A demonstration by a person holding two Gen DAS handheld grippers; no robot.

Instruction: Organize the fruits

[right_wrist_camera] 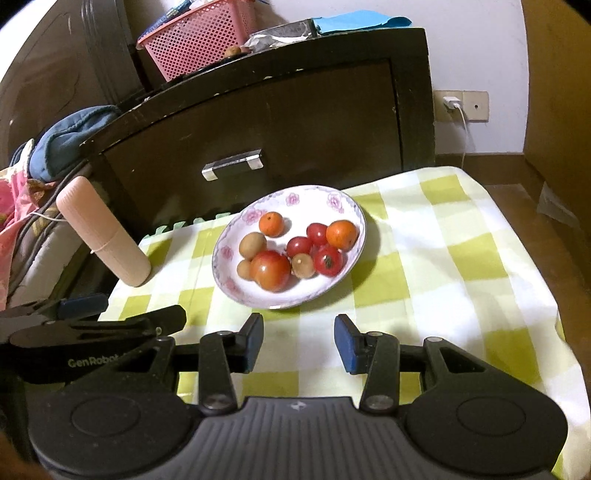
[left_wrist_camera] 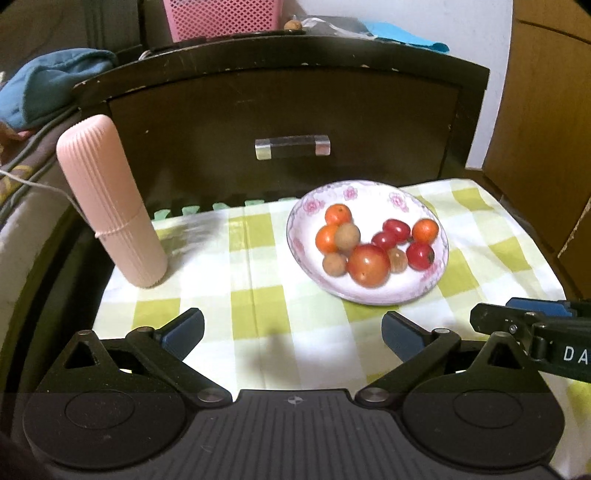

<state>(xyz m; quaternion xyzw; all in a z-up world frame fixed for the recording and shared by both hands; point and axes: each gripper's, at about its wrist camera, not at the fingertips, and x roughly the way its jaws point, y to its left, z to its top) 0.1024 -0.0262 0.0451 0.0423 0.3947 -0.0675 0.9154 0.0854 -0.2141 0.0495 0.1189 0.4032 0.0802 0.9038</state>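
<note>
A white floral bowl (left_wrist_camera: 373,192) (right_wrist_camera: 317,194) sits on a green-and-white checked cloth. It holds a large tomato (left_wrist_camera: 368,265) (right_wrist_camera: 270,270), several small red tomatoes (left_wrist_camera: 420,256) (right_wrist_camera: 328,260), small oranges (left_wrist_camera: 338,214) (right_wrist_camera: 341,234) and brown longans (left_wrist_camera: 347,235) (right_wrist_camera: 252,245). My left gripper (left_wrist_camera: 293,328) is open and empty, hovering over the cloth in front of the bowl. My right gripper (right_wrist_camera: 299,341) is open and empty, also just in front of the bowl. Each gripper shows at the edge of the other's view: the right one (left_wrist_camera: 524,325) and the left one (right_wrist_camera: 92,325).
A pink ribbed cylinder case (left_wrist_camera: 110,199) (right_wrist_camera: 101,236) stands at the cloth's left edge. A dark cabinet with a drawer handle (left_wrist_camera: 291,146) (right_wrist_camera: 232,164) stands behind the bowl, with a pink basket (left_wrist_camera: 221,18) (right_wrist_camera: 195,37) on top. A wooden panel (left_wrist_camera: 546,110) is at right.
</note>
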